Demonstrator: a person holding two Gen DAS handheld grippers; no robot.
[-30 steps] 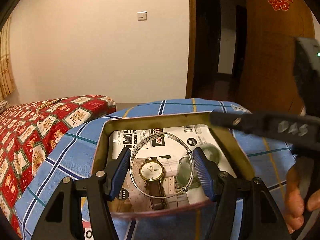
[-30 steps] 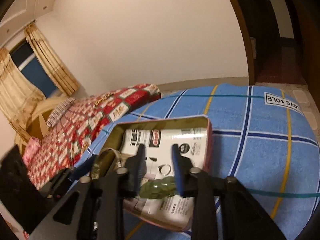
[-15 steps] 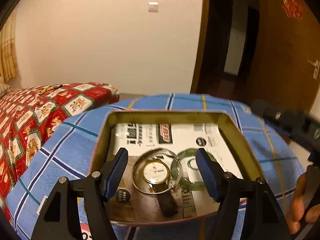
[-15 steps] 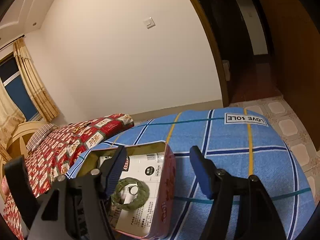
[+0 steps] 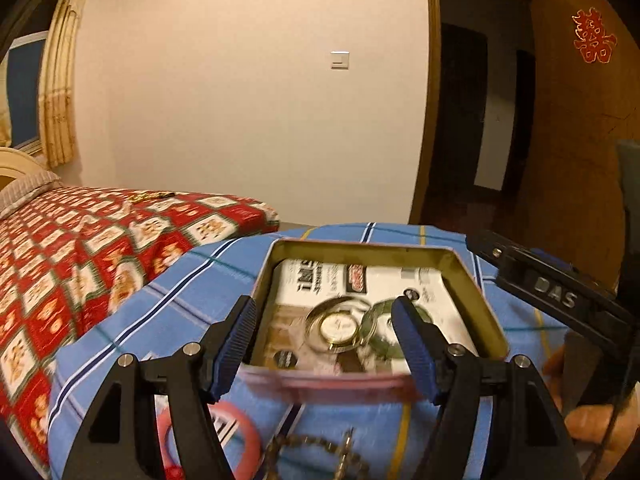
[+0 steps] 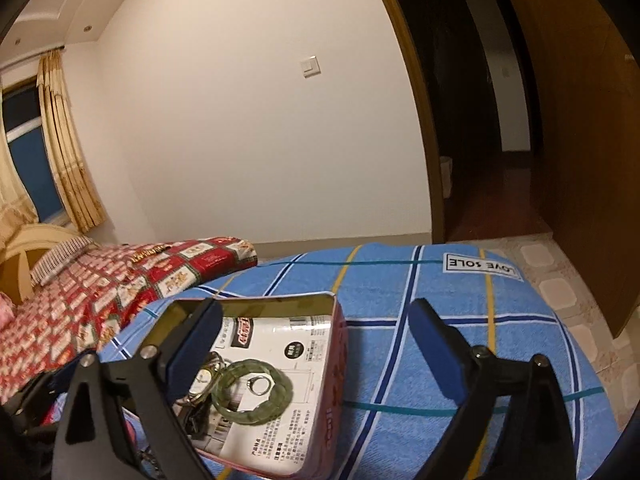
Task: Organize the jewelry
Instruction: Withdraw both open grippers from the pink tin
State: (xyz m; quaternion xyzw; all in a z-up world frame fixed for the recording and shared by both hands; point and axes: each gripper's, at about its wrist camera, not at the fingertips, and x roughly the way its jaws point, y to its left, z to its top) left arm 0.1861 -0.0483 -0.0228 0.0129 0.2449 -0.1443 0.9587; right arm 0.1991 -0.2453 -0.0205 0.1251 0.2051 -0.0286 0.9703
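- Since a second ago your right gripper (image 6: 316,344) has let go of the green bangle (image 6: 251,393); its jaws were nearly closed around it then and are opening wide now, with nothing pressed between the pads.
- Your left gripper (image 5: 326,346) has pulled back from the tin (image 5: 486,312), so the silver bangle that sat between its pads earlier now lies beyond them.
- Nearest your left tongs, in the left wrist view only, a pink ring (image 5: 240,432) and a chain (image 5: 320,452) lie blurred on the blue plaid cloth (image 5: 168,304), below the pads.
- Left tongs: jaws stand well apart, holding nothing, framing the near end of the tin.
- Inside the tin, just ahead of the left pads, the watch (image 5: 339,327) lies within the silver bangle (image 5: 316,316), on a printed sheet (image 5: 320,280) whose writing is too blurred to read.
- In the right wrist view the green bangle lies flat in the tin beside the left finger (image 6: 192,348), with a small ring (image 6: 259,385) inside it; the watch is partly hidden behind that finger.
- The right finger stands over bare cloth, outside the tin.
- Your right gripper's body, seen from the left camera, bears raised letters "DAS" (image 5: 556,298); your hand (image 5: 592,420) shows under it.
- Farther on, only the right camera shows the cloth label "LOVE SOLE" (image 6: 482,265), upside down.
- Beyond lie the red patterned bedspread (image 5: 80,248) and a red double-happiness sign (image 5: 594,42) on the door.
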